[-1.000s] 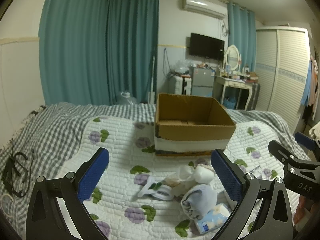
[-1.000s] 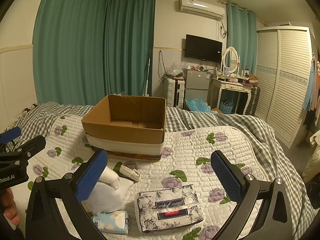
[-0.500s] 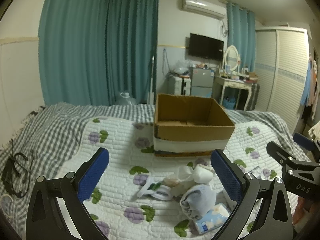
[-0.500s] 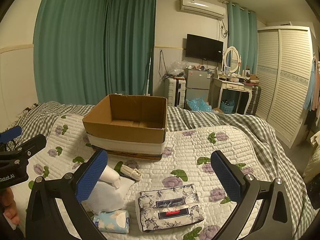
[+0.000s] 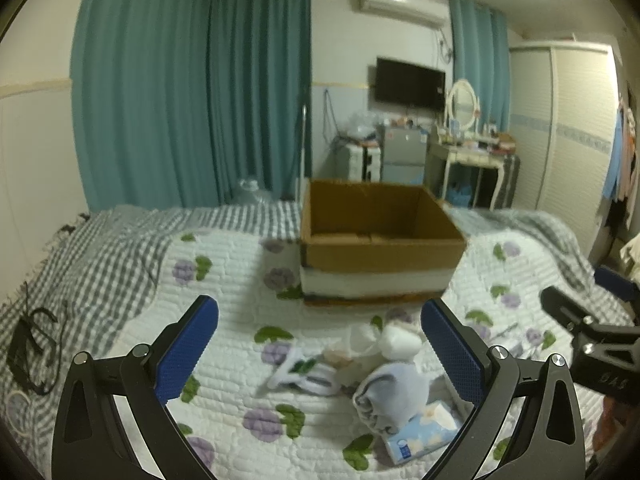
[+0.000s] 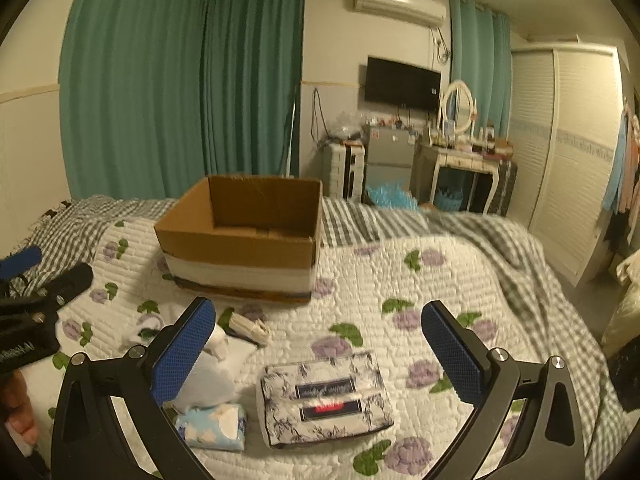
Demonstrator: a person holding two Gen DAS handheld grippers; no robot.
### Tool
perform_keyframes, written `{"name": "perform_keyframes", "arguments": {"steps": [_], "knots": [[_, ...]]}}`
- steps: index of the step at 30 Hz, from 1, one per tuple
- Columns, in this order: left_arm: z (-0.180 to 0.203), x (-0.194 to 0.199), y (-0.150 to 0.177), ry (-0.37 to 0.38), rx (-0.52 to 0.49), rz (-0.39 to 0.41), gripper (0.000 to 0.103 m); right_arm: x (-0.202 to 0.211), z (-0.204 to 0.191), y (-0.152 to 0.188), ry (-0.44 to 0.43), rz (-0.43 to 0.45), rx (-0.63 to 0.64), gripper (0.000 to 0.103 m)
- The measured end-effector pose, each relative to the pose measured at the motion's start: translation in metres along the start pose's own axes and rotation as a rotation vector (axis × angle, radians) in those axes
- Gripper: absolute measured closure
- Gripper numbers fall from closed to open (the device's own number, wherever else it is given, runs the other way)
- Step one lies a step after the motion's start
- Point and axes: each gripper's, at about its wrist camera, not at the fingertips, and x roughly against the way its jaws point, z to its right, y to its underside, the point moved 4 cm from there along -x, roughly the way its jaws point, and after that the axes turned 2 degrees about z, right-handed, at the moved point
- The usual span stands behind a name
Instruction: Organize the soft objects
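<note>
Bedroom, mid-task: I hold both grippers above the quilt (image 6: 420,280), jaws spread wide and grasping nothing. The left gripper (image 5: 320,344) frames a loose heap of soft things near its right finger: a pale blue cloth (image 5: 390,394), a white roll (image 5: 400,340) and a small tissue pack (image 5: 420,434), all touching or overlapping. The right gripper (image 6: 318,346) frames a patterned tissue pack (image 6: 326,398) lying flat and apart from the heap. I judge the wide stance suits bulky, yielding items that need a broad bite. The box (image 6: 244,236) sits behind the heap, top open toward me, presumably so things can be dropped straight in. Its visible floor is bare cardboard; nothing shows inside, so sorting looks barely begun.
</note>
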Motion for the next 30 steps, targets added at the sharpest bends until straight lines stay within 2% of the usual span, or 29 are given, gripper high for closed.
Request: {"name": "perform_keyframes", "arguments": {"steps": [6,11,15,17,20,22,28,29,30], "knots": [[0.014,-0.039,0.036,-0.02,-0.015,-0.166,0.001,-0.022,0.015,0.021,0.027,-0.13,-0.027,0.0],[0.031,-0.069,0.072,0.028,-0.027,-0.297,0.001,-0.042,0.011,0.036,0.035,-0.201,-0.003,0.0],[0.049,-0.091,0.098,0.077,-0.062,-0.392,0.001,-0.049,0.009,0.04,0.042,-0.22,0.007,0.0],[0.055,-0.099,0.105,0.115,-0.067,-0.416,0.028,-0.051,0.006,0.042,0.047,-0.227,0.016,0.0],[0.062,-0.109,0.112,0.179,-0.088,-0.436,0.049,-0.057,0.003,0.047,0.041,-0.252,0.028,0.0],[0.064,-0.108,0.115,0.235,-0.082,-0.439,0.052,-0.063,-0.001,0.052,0.033,-0.277,0.036,0.0],[0.044,-0.085,0.104,0.227,-0.094,-0.401,0.052,-0.082,-0.018,0.075,-0.006,-0.37,0.08,0.0],[0.04,-0.082,0.103,0.221,-0.092,-0.4,0.052,-0.087,-0.021,0.081,-0.01,-0.394,0.092,0.002],[0.035,-0.078,0.101,0.216,-0.091,-0.398,0.052,-0.094,-0.024,0.087,-0.007,-0.416,0.098,0.011]]}}
